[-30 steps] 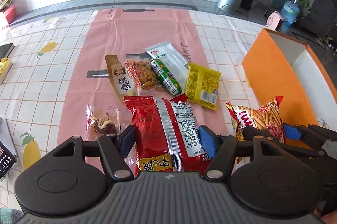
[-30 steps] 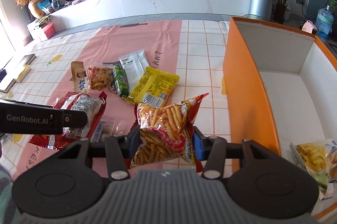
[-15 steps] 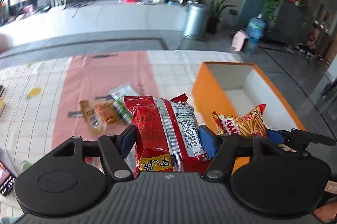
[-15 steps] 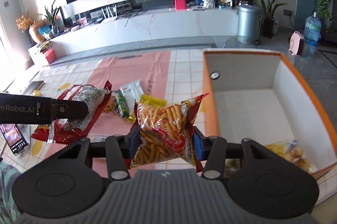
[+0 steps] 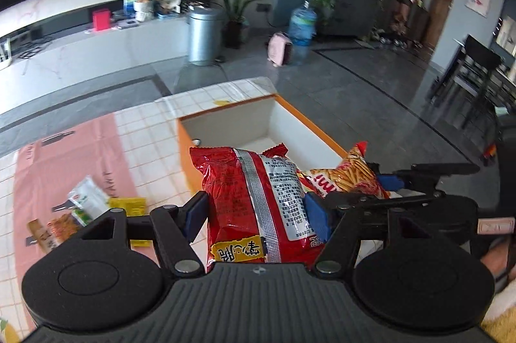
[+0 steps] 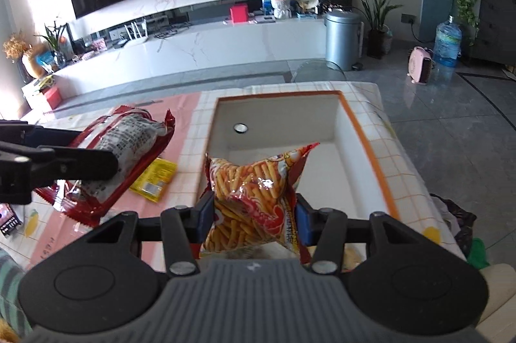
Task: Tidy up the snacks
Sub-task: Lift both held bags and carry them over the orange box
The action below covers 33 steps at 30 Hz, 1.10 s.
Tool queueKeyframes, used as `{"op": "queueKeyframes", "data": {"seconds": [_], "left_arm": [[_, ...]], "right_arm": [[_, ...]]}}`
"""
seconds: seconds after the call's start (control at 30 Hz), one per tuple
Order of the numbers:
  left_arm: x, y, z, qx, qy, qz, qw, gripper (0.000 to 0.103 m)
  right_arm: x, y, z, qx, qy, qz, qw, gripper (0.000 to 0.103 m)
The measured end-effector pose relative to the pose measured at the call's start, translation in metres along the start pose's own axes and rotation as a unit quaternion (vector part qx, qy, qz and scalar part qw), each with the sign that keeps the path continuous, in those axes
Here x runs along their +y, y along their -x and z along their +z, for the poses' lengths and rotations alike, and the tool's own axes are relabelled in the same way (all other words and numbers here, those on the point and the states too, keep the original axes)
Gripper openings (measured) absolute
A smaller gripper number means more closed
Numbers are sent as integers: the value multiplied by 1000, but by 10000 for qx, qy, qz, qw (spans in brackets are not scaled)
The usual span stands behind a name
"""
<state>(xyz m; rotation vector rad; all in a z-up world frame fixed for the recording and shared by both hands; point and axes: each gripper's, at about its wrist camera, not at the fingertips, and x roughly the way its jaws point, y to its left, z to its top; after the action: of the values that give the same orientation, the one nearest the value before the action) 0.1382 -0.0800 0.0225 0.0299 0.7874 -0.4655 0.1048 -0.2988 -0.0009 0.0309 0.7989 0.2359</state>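
My left gripper (image 5: 256,214) is shut on a red noodle packet (image 5: 254,197) and holds it in the air near the left wall of the orange box (image 5: 225,123). My right gripper (image 6: 253,215) is shut on a bag of fry-shaped chips (image 6: 254,191) held above the near end of the orange box (image 6: 364,146), whose inside is white. The left gripper with the red packet (image 6: 125,156) shows at the left of the right wrist view. The chips bag (image 5: 342,178) shows at the right of the left wrist view.
Several snack packets lie on the pink mat (image 5: 71,149): a white-green one (image 5: 87,201), a yellow one (image 6: 154,178) and a brown one (image 5: 61,225). The table edge (image 6: 406,162) runs just right of the box. A phone (image 6: 8,222) lies at far left.
Both grippers have lifted their packets off the table and swung right, over and beside the orange box. The other snacks stay on the mat.
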Motion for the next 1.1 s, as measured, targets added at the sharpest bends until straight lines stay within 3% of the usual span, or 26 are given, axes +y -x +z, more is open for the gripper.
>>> {"op": "queueKeyframes", "data": {"seconds": [0.13,0.27,0.53,0.63,0.8,1.1], "left_arm": [[-11,-36,12,374,-430,-88,9983,75],[-22,-67,16,661,-1124,-56,9914,75],[-32,-124,18,1332,-2469,-28,9598,75],[-26,-144,20,1609,-2706,46,9491,75],[-22,-167,25,1973,-2822,-79,9388,75],[-25,-198,23,2407,-3179,-203,9168,75]], "right_arm": [[-27,-21,6,378,-154,165,9990,48],[-39,-49,11,733,-28,231,9970,48],[-44,-102,20,1222,503,464,9901,48],[-41,-123,25,1380,751,501,9863,48],[-41,-150,25,1655,947,590,9799,48],[-30,-166,22,2047,1632,494,9639,49]]}}
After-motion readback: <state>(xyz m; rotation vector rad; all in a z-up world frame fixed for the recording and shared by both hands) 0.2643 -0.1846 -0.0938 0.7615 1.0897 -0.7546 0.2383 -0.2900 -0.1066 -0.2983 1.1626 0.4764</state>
